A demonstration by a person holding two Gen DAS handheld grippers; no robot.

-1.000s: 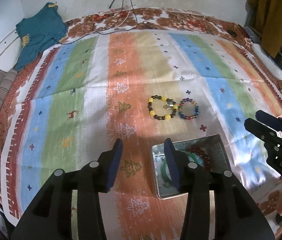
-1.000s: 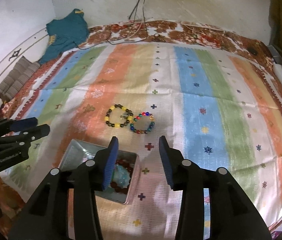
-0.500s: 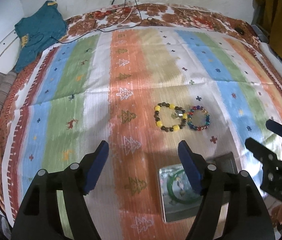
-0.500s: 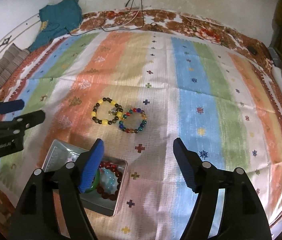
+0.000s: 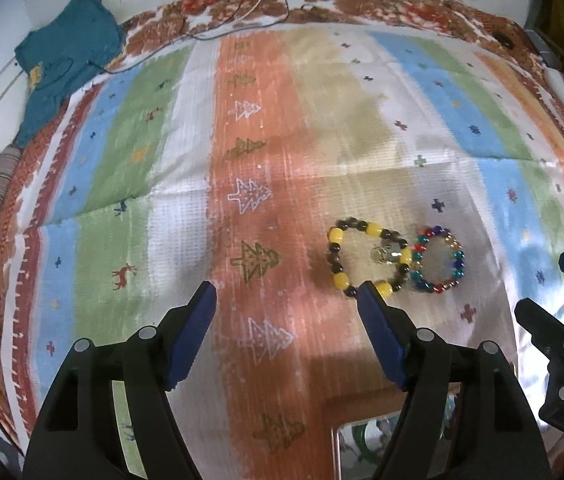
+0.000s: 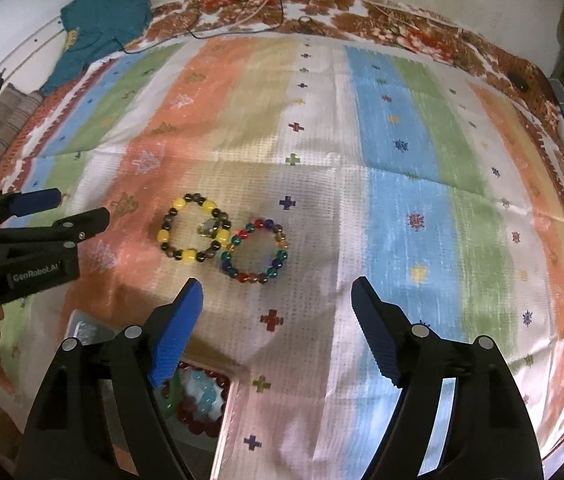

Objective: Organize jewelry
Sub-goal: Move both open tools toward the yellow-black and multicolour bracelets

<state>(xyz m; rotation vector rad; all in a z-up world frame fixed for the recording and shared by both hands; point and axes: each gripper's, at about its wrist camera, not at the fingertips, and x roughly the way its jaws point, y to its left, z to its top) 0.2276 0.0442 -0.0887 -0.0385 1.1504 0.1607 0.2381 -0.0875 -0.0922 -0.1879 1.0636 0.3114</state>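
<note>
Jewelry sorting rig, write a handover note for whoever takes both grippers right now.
Left hand-held gripper: open, empty, above the striped cloth.
Right hand-held gripper: open, empty, just short of the multicoloured glass-bead bracelet.
Yellow-and-dark beaded bracelet lies on the cloth beside the multicoloured one, apparently touching it.
Done: the square metal tin already holds a dark red bead bracelet, a green bangle and a pale blue piece.
Left: pick up both loose bracelets and put them in the tin.
</note>
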